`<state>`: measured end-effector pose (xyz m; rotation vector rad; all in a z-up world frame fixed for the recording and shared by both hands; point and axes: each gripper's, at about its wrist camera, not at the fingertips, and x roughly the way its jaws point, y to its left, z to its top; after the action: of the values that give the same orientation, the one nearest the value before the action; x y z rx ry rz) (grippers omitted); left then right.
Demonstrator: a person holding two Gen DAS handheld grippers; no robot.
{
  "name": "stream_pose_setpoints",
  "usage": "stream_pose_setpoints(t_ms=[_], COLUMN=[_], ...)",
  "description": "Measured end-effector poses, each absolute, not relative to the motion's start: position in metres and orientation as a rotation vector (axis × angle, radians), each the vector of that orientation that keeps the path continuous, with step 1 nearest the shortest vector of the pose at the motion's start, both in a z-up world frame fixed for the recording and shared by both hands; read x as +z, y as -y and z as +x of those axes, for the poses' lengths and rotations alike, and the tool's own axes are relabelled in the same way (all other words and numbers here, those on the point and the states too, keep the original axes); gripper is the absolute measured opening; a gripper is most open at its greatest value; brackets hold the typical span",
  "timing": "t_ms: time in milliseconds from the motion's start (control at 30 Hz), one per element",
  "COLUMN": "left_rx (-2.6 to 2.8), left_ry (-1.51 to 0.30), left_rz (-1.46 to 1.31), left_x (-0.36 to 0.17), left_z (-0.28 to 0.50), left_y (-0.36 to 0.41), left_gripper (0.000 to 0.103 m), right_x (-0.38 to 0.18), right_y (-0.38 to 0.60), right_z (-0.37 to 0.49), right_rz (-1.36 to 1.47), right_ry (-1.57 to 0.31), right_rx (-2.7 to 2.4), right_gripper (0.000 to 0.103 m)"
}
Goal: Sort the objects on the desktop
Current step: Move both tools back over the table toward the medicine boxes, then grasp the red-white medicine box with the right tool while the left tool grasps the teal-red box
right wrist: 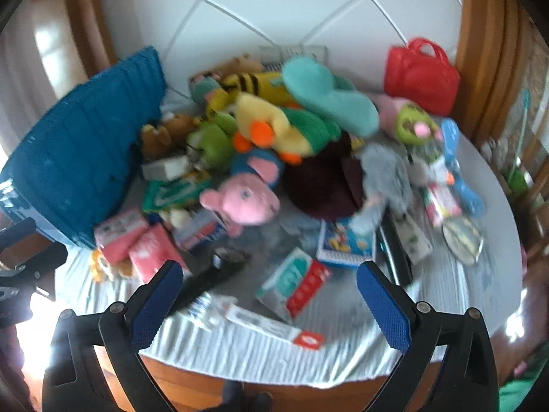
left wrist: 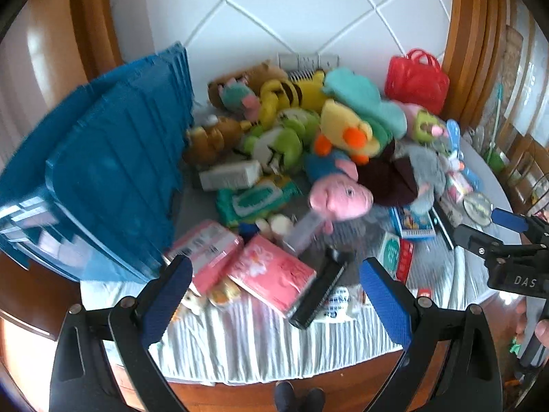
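A heap of plush toys covers the back of the round table: a pink pig point(left wrist: 339, 197) point(right wrist: 245, 199), a yellow duck point(left wrist: 346, 130) point(right wrist: 271, 127), a green frog point(left wrist: 281, 137), a teal plush point(right wrist: 329, 96). In front lie pink tissue packs point(left wrist: 271, 269) point(right wrist: 151, 250), a green wipes pack point(left wrist: 255, 201), a black flat object point(left wrist: 319, 292) point(right wrist: 212, 278), a green-red box point(right wrist: 295, 283) point(left wrist: 398, 255). My left gripper point(left wrist: 276, 295) is open above the near table edge, over the tissue packs. My right gripper point(right wrist: 271, 298) is open too, over the green-red box. Both hold nothing.
A blue plastic crate point(left wrist: 113, 171) point(right wrist: 79, 151) stands tilted at the left. A red handbag point(left wrist: 417, 82) point(right wrist: 420, 77) sits at the back right. A striped cloth point(left wrist: 260, 340) covers the table. The right gripper's body point(left wrist: 504, 254) shows at the left view's right edge. Wooden floor lies below.
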<state>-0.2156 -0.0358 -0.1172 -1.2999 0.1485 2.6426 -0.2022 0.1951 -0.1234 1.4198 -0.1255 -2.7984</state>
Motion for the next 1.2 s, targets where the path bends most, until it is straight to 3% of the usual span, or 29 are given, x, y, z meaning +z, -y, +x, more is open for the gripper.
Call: stream_pose_setpoints(t_ms=[167,300,367,467,667,933,967,1033,1100,1200], left_rx=[2.566,2.510,2.501,2.486,2.477,2.614,2.632,2.665,2.679,2.683], left_ry=[-0.170,-0.195,-0.198,-0.204,-0.207,-0.044,-0.021,-0.002,0.000,-0.027], left_rz=[-1.384,-1.449,-1.469,-1.500,-1.559,-1.695,-1.709,-1.729,-1.740,-1.741], left_x=[-0.154,-0.181,-0.190,-0.203,-0.226,-0.245,-0.246,-0.248,-0.248,-0.247], left_z=[-0.220,-0.222,-0.222,-0.221,-0.219,-0.202,-0.199,-0.195,-0.193,-0.195], left_y=[0.029,0.026,0.023,0.017,0.006,-0.018,-0.021,-0.028,-0.037,-0.054], left_gripper=[0.100,0.100,0.100,0.100,0.100,0.100,0.100,0.100,0.100,0.100], right_x=[-0.161,-0.194,-0.210,-0.231,-0.266,-0.304,-0.308,-0.319,-0.320,-0.316], right_y=[-0.202,-0.203,-0.201,-0.200,-0.203,-0.201,-0.199,-0.196,-0.198,-0.209], right_z=[-0.197,-0.194,-0.193,-0.189,-0.192,-0.208,-0.208,-0.210,-0.211,-0.210], right_rz=[1.544,1.634,1.675,1.718,1.743,1.670,1.656,1.632,1.617,1.589], right_ry=[0.093,0.091,0.077,0.042,-0.093,-0.351,-0.382,-0.420,-0.388,-0.329], right_rx=[-2.755,-2.692,-2.660,-2.614,-2.485,-2.216,-2.187,-2.126,-2.096,-2.076], right_gripper=[0.102,0.079,0.077,0.067,0.066,0.065,0.062,0.039,0.027,0.026])
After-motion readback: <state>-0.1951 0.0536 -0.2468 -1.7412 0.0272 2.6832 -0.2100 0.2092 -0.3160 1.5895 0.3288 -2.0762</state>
